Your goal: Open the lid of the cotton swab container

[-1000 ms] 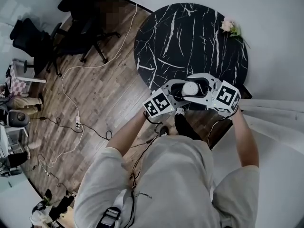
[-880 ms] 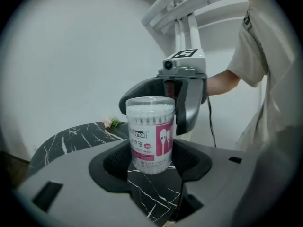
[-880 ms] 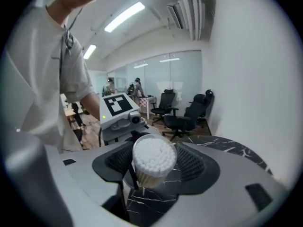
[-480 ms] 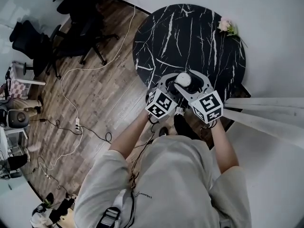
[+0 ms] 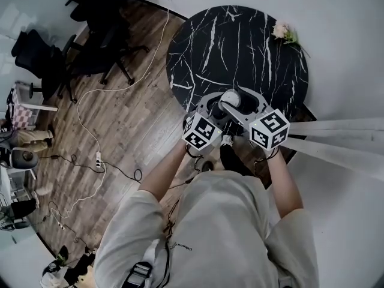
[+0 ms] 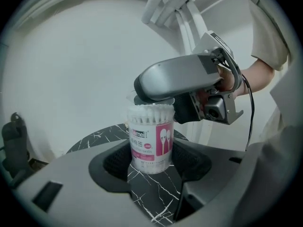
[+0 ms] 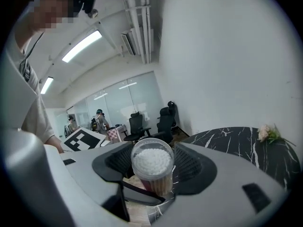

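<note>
The cotton swab container (image 5: 231, 99) is a clear tub with a pink label, standing upright at the near edge of the round black marble table (image 5: 240, 41). In the left gripper view the container (image 6: 150, 143) stands between my left gripper's (image 6: 150, 161) pads, which are shut on its lower body. My right gripper (image 6: 158, 94) reaches over it from the right and covers the top. In the right gripper view the clear lid (image 7: 152, 161), with white swab heads beneath, sits between the pads of my right gripper (image 7: 152, 168), which is shut on it.
A small bunch of pink flowers (image 5: 283, 32) lies at the table's far right edge. Black office chairs (image 5: 102, 35) and loose cables (image 5: 96, 155) occupy the wooden floor to the left. A white wall runs along the right.
Both grippers stood wide open around the container a second ago. They have since closed in on it, and the right gripper has swung left over its top.
</note>
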The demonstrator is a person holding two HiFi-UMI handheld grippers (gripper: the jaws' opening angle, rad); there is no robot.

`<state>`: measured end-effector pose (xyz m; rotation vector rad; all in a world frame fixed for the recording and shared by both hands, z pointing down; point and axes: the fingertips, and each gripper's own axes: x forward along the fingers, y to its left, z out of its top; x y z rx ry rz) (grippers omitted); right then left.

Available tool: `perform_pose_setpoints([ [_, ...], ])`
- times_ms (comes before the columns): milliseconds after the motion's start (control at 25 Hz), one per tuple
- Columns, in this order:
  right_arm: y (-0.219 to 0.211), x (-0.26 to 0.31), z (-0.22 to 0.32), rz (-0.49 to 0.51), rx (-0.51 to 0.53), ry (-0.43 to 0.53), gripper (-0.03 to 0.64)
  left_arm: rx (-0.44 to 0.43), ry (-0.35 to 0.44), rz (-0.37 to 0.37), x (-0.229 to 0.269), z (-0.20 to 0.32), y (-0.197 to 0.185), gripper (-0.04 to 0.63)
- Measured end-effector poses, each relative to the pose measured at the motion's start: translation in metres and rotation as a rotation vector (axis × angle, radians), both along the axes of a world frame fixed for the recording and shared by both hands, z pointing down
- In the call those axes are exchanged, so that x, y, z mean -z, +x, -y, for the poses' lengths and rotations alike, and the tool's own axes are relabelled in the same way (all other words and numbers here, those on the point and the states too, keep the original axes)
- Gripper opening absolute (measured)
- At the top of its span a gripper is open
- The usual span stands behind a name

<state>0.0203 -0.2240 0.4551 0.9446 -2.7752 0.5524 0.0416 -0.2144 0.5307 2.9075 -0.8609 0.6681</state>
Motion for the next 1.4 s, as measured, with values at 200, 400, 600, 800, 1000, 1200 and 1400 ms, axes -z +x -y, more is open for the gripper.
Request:
perform_pose_setpoints([
  [200, 0.010, 0.005, 0.002, -0.012, -0.025, 0.021, 0.284, -0.007, 0.010, 0.007, 0.001, 0.001, 0.003, 0.262],
  [400, 0.027, 0.022, 0.011, -0.045, -0.089, 0.084, 0.284, 0.012, -0.004, 0.001, -0.002, 0.002, -0.002, 0.262],
  [600, 0.053, 0.022, 0.023, -0.108, -0.173, 0.109, 0.284, 0.037, -0.005, -0.022, -0.002, 0.005, -0.010, 0.262],
  [800, 0.070, 0.010, 0.031, -0.158, -0.238, 0.094, 0.284, 0.041, 0.004, -0.021, 0.000, 0.006, -0.015, 0.262],
  [1000, 0.072, 0.003, 0.033, -0.259, -0.256, 0.115, 0.284, 0.043, 0.012, -0.025, 0.004, 0.006, -0.017, 0.262],
  [1200, 0.069, -0.010, 0.031, -0.356, -0.256, 0.133, 0.284, 0.044, 0.028, -0.031, 0.007, 0.006, -0.020, 0.262],
  [1400, 0.061, -0.021, 0.030, -0.361, -0.241, 0.101, 0.284, 0.039, 0.029, -0.030, 0.010, 0.003, -0.021, 0.262],
])
